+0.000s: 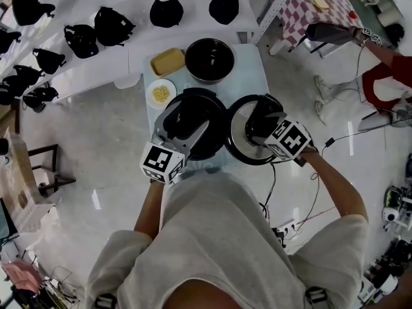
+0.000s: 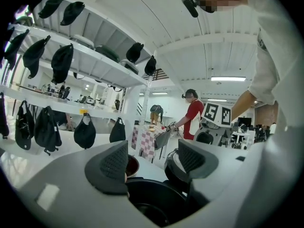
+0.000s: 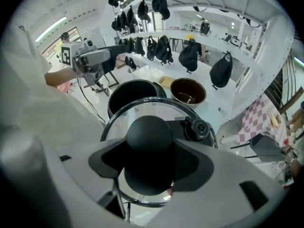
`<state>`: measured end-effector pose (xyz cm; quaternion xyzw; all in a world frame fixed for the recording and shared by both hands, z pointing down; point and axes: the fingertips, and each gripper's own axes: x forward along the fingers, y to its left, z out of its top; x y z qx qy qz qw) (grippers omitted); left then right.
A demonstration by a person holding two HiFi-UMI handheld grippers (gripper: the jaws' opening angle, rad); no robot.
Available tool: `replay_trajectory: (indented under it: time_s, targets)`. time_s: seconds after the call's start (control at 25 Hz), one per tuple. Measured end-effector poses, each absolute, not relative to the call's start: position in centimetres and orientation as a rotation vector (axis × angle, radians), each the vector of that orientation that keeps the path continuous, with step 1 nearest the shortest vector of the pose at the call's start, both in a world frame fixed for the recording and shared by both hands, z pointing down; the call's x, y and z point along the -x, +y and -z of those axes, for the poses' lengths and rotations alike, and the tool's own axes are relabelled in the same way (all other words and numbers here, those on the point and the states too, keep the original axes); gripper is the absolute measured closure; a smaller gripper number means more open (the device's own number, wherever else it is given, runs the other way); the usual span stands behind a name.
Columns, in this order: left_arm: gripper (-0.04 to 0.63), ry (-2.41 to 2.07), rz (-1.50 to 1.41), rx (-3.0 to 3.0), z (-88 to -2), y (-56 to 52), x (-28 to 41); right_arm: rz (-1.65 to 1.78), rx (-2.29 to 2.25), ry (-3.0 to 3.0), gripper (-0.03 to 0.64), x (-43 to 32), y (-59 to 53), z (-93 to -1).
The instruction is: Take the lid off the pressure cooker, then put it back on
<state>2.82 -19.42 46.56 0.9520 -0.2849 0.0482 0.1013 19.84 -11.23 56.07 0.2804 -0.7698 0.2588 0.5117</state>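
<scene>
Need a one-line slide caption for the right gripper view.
Right gripper clamped on the black knob of the glass lid, held off the open pressure cooker beyond it.

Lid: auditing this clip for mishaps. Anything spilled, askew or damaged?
Nothing stands out. The lid is off the pressure cooker, held by its knob in the right gripper; no spill shows.

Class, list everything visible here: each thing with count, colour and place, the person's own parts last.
cooker pot: one, black, lidless, middle of table
lid: one, glass with black knob, held right of pot
bowl: one, dark, table's far end
tray: one, yellow, left of bowl
plate: one, white, nearer than tray
bags: many, black, on white shelves
left gripper: one, grey, open, over pot
right gripper: one, grey, shut on lid's knob
</scene>
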Motion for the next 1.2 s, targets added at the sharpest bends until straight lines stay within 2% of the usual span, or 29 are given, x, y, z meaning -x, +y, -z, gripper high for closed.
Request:
replay_trajectory:
  time_s: [0.76,1.2]
  targets:
    - [0.275,-1.159,-0.102,-2.711,-45.6,-19.5,8.6,-0.465,-0.402,-1.885,0.345,-5.3,-16.2,-57.3]
    - [0.275,-1.237,-0.104,-2.681,-46.1,-19.1,12.8,-0.392,-0.359,-1.868,0.345,-0.5,-17.0,-59.2]
